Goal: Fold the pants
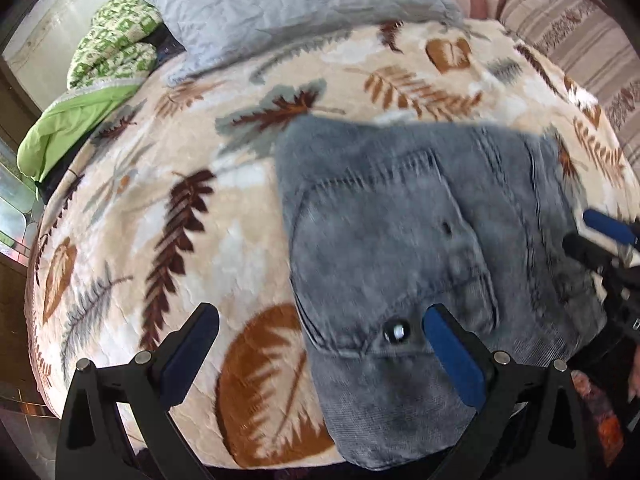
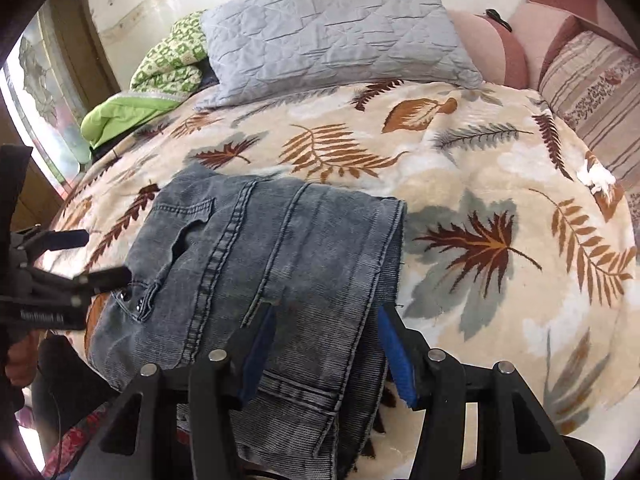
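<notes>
Lying folded on a leaf-print blanket (image 2: 460,184), grey denim pants (image 2: 260,280) sit beneath 2 handheld grippers.

The left gripper (image 1: 320,344) hovers with its jaws spread wide apart, holding nothing; the left edge of the pants, with a metal button (image 1: 396,330), lies between its fingers, and bare blanket shows under its left finger. The right gripper (image 2: 326,344) also has its jaws apart, straddling the right part of the folded pants, and whether its blue pads (image 2: 396,360) touch the cloth cannot be told. Ahead of both grippers, past the pants, a grey quilted pillow (image 2: 332,32) rests at the far side of the blanket, with a green patterned quilt (image 2: 168,64) to its left and a striped pillow (image 2: 592,88) to its right.
</notes>
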The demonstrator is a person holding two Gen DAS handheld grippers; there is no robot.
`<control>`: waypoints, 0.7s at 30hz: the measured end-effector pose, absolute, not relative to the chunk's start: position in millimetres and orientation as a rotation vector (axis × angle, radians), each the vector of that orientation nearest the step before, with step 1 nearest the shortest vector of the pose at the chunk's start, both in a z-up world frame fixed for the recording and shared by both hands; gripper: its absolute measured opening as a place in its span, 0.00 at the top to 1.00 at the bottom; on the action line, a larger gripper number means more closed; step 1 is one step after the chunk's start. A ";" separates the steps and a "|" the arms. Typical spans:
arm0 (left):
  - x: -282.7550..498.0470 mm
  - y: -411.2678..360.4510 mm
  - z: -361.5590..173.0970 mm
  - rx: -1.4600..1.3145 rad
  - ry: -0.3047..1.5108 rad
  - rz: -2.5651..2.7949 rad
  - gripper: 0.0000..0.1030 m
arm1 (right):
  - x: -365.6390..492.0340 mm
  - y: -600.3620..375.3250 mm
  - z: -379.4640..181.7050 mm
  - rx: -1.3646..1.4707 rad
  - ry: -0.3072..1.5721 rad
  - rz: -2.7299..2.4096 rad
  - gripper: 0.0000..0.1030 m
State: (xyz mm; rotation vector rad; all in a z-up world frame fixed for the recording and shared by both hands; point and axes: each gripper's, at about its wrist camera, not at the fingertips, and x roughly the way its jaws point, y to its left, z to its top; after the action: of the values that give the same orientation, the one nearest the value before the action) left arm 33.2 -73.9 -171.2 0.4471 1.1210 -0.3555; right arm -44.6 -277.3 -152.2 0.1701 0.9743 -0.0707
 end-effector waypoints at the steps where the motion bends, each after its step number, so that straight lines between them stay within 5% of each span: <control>1: 30.3 -74.0 -177.7 0.458 1.133 -0.349 0.00 | -43.6 -273.9 -153.5 0.152 0.979 -0.070 0.45; 21: 34.7 -64.6 -204.4 0.400 1.192 -0.373 0.00 | -41.3 -247.7 -167.8 0.012 0.985 -0.063 0.45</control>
State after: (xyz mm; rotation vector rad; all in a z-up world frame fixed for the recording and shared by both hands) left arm 34.7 -64.6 -204.4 0.4004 1.1923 -0.3726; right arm -41.3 -247.7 -167.8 0.0123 0.9854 -0.0630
